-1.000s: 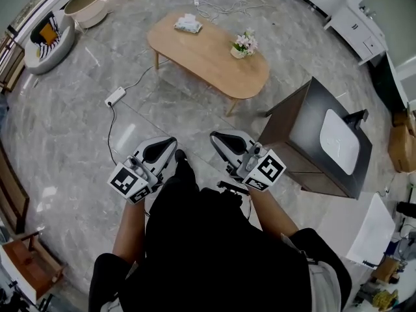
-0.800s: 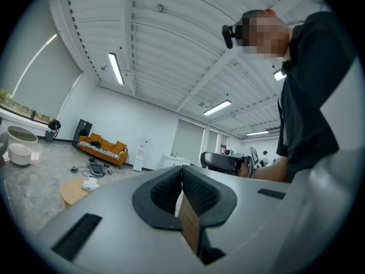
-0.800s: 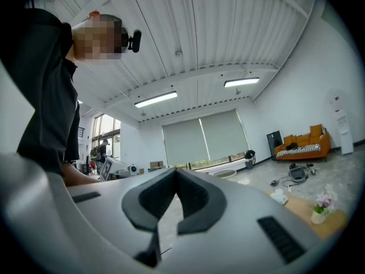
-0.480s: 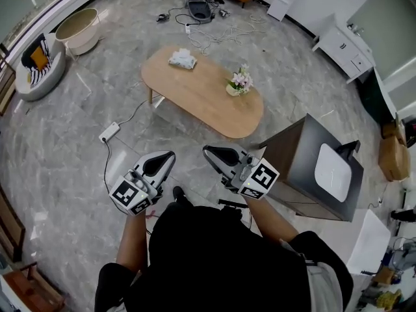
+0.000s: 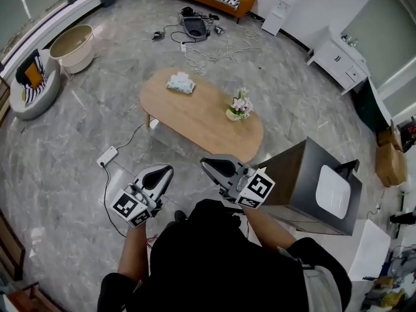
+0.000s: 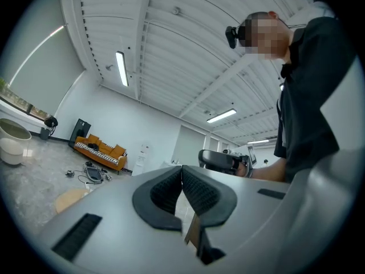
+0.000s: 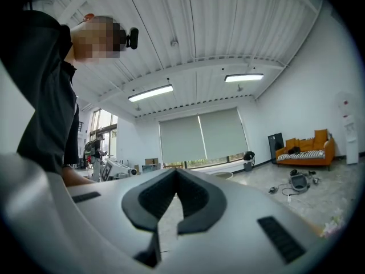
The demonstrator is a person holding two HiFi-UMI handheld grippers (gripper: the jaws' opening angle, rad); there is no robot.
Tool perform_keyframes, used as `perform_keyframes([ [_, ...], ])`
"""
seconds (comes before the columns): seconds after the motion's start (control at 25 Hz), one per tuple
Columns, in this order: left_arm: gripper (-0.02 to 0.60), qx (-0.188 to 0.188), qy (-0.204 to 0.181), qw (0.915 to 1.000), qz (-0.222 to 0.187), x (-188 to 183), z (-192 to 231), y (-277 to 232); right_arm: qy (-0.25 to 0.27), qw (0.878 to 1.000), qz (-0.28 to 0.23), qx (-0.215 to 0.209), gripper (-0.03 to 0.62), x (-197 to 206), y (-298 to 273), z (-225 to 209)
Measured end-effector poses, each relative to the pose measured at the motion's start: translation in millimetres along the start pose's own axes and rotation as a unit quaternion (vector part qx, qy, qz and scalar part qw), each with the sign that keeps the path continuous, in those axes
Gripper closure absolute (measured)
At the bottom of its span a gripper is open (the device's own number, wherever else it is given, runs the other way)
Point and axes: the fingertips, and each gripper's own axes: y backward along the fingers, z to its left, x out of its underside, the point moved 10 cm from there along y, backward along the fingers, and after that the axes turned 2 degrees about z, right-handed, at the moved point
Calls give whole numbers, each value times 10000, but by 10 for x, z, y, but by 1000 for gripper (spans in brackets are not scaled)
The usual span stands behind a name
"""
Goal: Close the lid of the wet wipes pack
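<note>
The wet wipes pack (image 5: 181, 82) lies on the oval wooden table (image 5: 201, 119), close to the table's far left end, and it is well apart from both grippers; at this size I cannot tell if its lid stands open or how it is turned. On the same table, toward its right side, stands a small pot of flowers (image 5: 238, 107). The person stands on the near side of the table and holds both tools in the air above the floor, not over the table. The left gripper (image 5: 166, 171) has its two jaws brought together at the tips, with nothing between them, and the right gripper (image 5: 207, 163) is the same: jaws pressed tip to tip and empty. So I judge that the task is not begun, and the first need is to come nearer to the table. About the handling, I think the pack is light and soft, a film bag which gives way under pressure and may slide on the smooth wood, while the lid is probably a small stiff plastic flap on a hinge. It seems better not to pinch the soft body. One gripper can steady the pack at a short end, and the other, with jaws together as now, can push the flap over by its free edge and press until it snaps. Too much force would only squash the wipes or push the pack toward the table's edge
</note>
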Motion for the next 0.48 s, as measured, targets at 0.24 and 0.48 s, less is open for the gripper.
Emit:
perform_keyframes([
  [0.24, 566, -71, 129, 9999, 58, -70, 531, -192, -121, 9999, -22, 62, 583, 55, -315, -493],
  [0.48, 566, -165, 68, 9995, 243, -112, 1157, -572, -244, 9996, -159, 33, 583, 143, -654, -1187],
])
